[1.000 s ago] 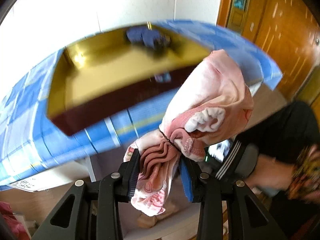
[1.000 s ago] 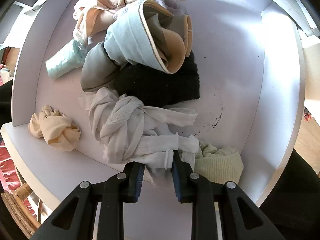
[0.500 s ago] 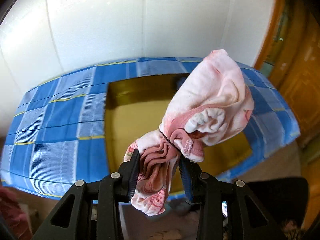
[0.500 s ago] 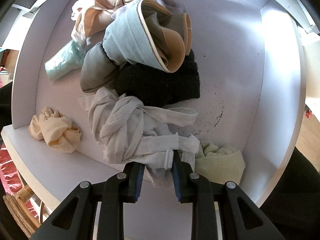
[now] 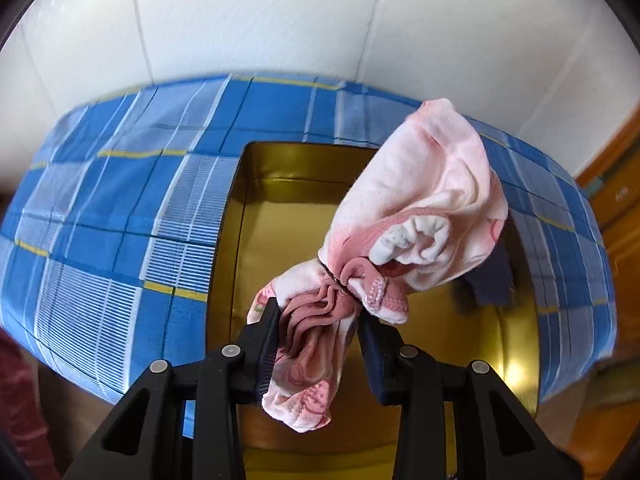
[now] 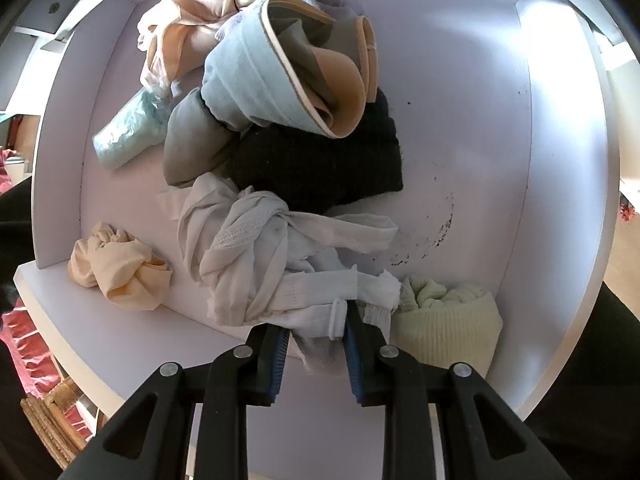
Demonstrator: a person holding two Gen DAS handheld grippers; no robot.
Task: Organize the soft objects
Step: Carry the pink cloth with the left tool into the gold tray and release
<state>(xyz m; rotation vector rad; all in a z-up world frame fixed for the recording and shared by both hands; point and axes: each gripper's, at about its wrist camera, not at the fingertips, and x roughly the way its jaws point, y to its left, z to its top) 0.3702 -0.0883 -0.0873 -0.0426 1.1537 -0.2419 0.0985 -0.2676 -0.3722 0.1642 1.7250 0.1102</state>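
Observation:
My left gripper is shut on a pink and white knotted cloth bundle and holds it in the air above a gold box that sits on a blue checked cloth. A dark blue item lies in the box, partly hidden behind the bundle. My right gripper is shut on a white knotted garment in a white drawer. In the drawer also lie a black knit piece, a pale blue and beige bundle, a cream sock roll and a beige ball.
A white wall rises behind the blue-covered surface and a wooden door stands at the right. A mint green roll and a peach garment lie at the drawer's back left. A wicker basket sits below the drawer's left.
The left gripper has swung with the pink bundle so the gold box now lies more directly under it and closer. The right gripper and the white garment have hardly moved.

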